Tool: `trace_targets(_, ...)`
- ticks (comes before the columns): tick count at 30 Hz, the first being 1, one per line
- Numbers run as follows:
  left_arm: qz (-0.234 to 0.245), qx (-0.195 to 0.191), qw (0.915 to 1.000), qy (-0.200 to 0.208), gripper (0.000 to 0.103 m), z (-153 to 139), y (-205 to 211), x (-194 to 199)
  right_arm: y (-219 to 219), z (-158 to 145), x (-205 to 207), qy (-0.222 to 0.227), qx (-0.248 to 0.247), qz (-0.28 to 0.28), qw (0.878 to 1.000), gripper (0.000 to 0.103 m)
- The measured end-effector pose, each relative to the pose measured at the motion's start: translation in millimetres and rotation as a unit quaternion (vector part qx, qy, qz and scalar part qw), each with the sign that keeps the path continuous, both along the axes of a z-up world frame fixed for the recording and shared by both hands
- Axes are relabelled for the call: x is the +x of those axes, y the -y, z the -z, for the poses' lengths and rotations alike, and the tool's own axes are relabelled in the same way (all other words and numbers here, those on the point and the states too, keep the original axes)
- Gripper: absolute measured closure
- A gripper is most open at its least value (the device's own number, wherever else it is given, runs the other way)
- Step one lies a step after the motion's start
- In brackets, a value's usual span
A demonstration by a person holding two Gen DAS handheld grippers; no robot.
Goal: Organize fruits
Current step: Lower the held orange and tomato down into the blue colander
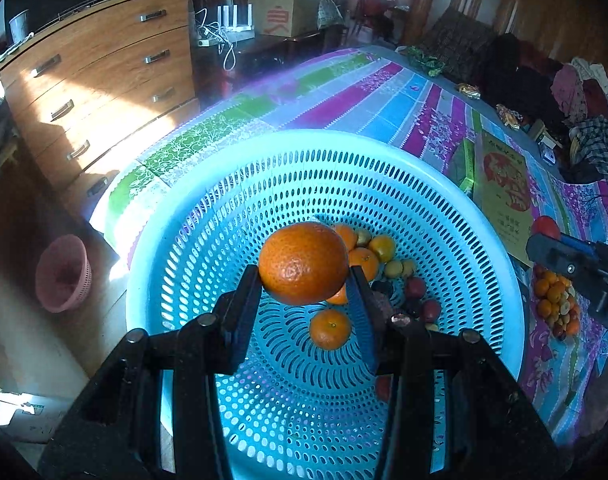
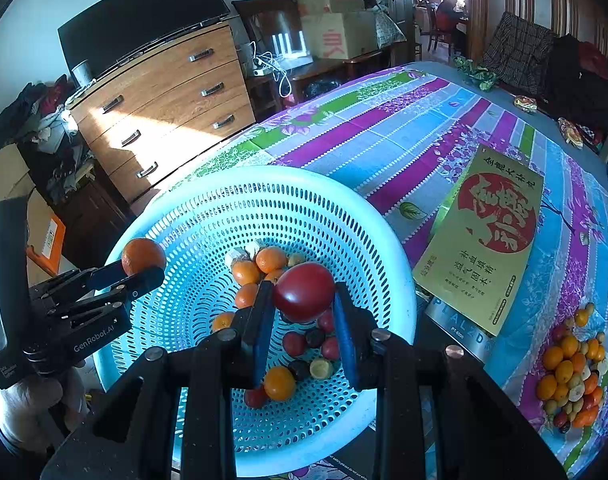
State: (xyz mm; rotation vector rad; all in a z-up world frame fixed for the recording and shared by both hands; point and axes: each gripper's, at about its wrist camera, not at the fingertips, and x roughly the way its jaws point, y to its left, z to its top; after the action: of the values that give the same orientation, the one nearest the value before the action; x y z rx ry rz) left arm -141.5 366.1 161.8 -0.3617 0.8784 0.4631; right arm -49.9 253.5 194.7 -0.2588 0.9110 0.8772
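A light blue perforated basket (image 1: 443, 200) (image 2: 383, 224) sits on the table and holds several oranges, dark red fruits and small yellow ones. My left gripper (image 1: 305, 276) is shut on an orange (image 1: 304, 263) and holds it above the basket; it also shows at the left of the right wrist view (image 2: 144, 266). My right gripper (image 2: 304, 300) is shut on a red fruit (image 2: 304, 297) above the basket's fruit; it also shows at the right edge of the left wrist view (image 1: 543, 240). A pile of mixed fruits (image 2: 571, 368) (image 1: 555, 304) lies on the tablecloth to the right.
A gold and red box (image 2: 483, 240) lies right of the basket on the striped tablecloth (image 2: 383, 140). A wooden chest of drawers (image 1: 96, 92) stands left of the table. A pink basket (image 1: 64, 272) sits on the floor. Snack packets (image 2: 523, 104) lie at the far edge.
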Motion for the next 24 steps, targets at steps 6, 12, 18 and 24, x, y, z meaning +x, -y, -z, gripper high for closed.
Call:
trace_targets(6, -0.005, -0.002, 1.0, 0.004, 0.059, -1.9, -3.9, -1.6, -1.2, 0.9, -0.4, 0.001, -0.004, 0.002, 1.0, 0.07)
trace_targets(12, -0.006, -0.005, 1.0, 0.006, 0.059, -1.8, -2.9, -2.2, -1.5, 2.9, -1.0, 0.001, -0.007, 0.003, 1.0, 0.07)
trace_targets(18, -0.003, -0.004, 1.0, 0.007, 0.059, -3.5, -2.3, -1.0, -0.6, 3.1, -0.9, 0.0, -0.006, 0.003, 1.0, 0.07)
trace_targets(24, -0.004, -0.004, 1.0, 0.006, 0.059, -3.8, -2.1, -0.1, -1.0, 6.4, -0.1, -0.004, -0.009, 0.003, 1.0, 0.07)
